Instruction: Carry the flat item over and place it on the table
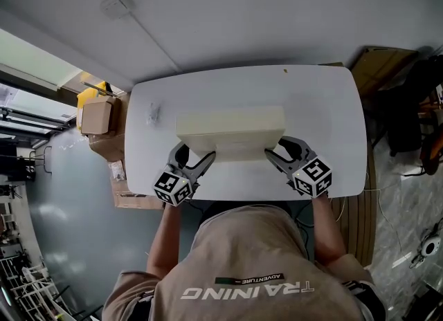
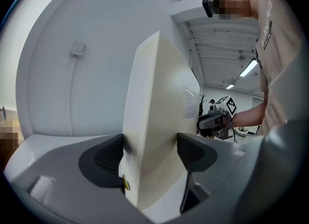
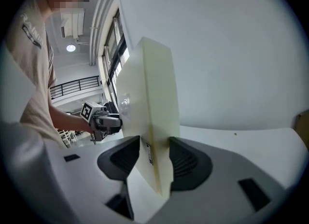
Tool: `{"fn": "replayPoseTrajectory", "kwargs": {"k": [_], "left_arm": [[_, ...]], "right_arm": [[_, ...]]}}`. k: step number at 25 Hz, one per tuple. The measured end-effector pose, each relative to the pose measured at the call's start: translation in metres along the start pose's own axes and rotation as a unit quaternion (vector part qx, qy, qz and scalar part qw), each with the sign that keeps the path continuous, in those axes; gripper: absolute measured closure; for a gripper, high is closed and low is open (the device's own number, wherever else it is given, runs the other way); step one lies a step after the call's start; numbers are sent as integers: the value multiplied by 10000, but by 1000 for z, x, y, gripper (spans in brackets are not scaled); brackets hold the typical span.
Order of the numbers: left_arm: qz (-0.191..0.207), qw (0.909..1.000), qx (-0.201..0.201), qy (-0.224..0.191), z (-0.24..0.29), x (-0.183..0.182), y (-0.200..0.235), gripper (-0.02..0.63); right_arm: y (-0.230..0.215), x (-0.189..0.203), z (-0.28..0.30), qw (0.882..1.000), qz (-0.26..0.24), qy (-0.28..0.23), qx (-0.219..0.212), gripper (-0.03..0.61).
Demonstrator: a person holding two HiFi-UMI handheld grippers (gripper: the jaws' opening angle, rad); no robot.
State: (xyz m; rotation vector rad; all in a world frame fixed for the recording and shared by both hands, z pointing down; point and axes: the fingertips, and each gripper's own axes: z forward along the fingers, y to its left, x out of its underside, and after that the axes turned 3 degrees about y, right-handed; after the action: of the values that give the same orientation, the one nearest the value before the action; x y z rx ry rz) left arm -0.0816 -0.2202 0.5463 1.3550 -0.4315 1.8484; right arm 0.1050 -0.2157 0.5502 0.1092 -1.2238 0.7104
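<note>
A flat cream box [image 1: 232, 129] lies lengthwise over the white table [image 1: 325, 105], held at its two near corners. My left gripper [image 1: 192, 166] is shut on its left corner and my right gripper [image 1: 279, 155] on its right corner. In the left gripper view the cream box [image 2: 154, 107] stands edge-on between the dark pads of the left gripper [image 2: 149, 153], with the right gripper [image 2: 215, 121] visible beyond it. In the right gripper view the box [image 3: 145, 92] is pinched in the right gripper [image 3: 154, 158], and the left gripper [image 3: 101, 119] shows behind. Whether the box touches the tabletop is unclear.
A small clear object [image 1: 154, 113] lies on the table's left part. Cardboard boxes [image 1: 97, 115] and a yellow item [image 1: 92, 95] stand on the floor left of the table. A brown board [image 1: 381, 63] and dark furniture [image 1: 412, 115] are at the right.
</note>
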Motion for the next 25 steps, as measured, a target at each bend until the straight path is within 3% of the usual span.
{"fn": "replayPoseTrajectory", "kwargs": {"k": [19, 25], "left_arm": [[-780, 9945, 348, 608, 27, 48, 43, 282], [-1399, 9859, 542, 741, 41, 64, 72, 282]], "right_arm": [[-19, 34, 44, 9953, 572, 781, 30, 382], [-31, 32, 70, 9934, 730, 881, 116, 382]]}}
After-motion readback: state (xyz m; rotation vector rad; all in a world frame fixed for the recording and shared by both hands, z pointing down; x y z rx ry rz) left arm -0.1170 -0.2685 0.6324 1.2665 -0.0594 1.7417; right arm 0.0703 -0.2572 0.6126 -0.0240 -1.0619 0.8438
